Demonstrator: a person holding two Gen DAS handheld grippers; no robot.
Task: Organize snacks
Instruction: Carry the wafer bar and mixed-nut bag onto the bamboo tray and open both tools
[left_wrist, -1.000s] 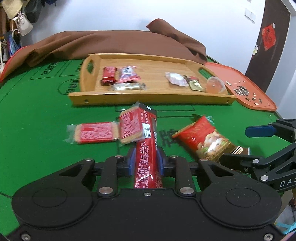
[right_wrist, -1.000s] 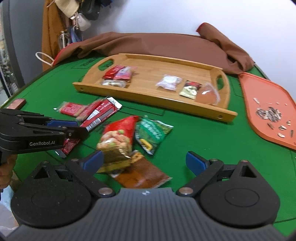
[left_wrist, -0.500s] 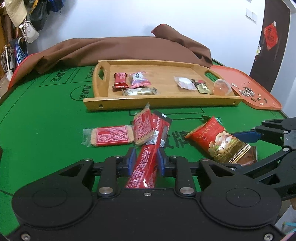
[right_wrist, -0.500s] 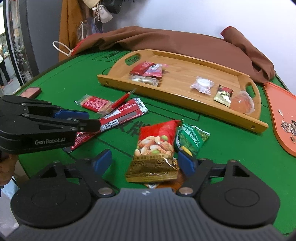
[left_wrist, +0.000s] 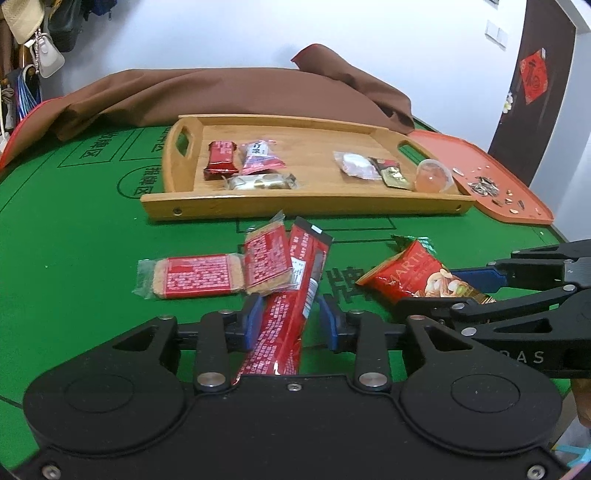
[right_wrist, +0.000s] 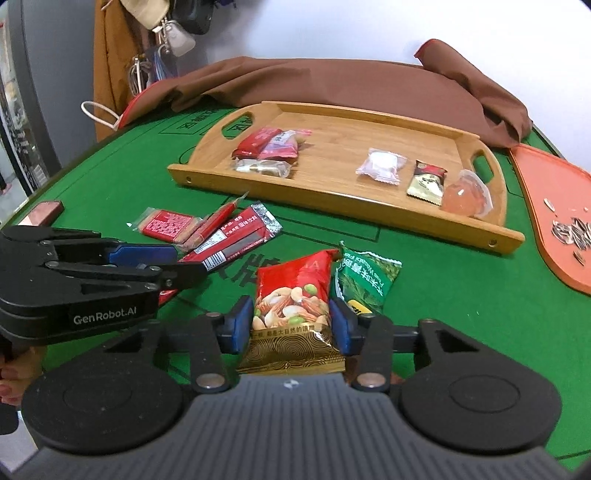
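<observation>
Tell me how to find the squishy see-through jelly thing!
Look at the wooden tray on the green table. Go to its end nearest the orange board; the jelly cup sits last there. It alone is round, clear and pinkish.

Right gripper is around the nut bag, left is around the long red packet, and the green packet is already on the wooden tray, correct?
Not quite. The right wrist view shows the green packet on the green table, beside the nut bag, short of the wooden tray. The rest holds.
</observation>
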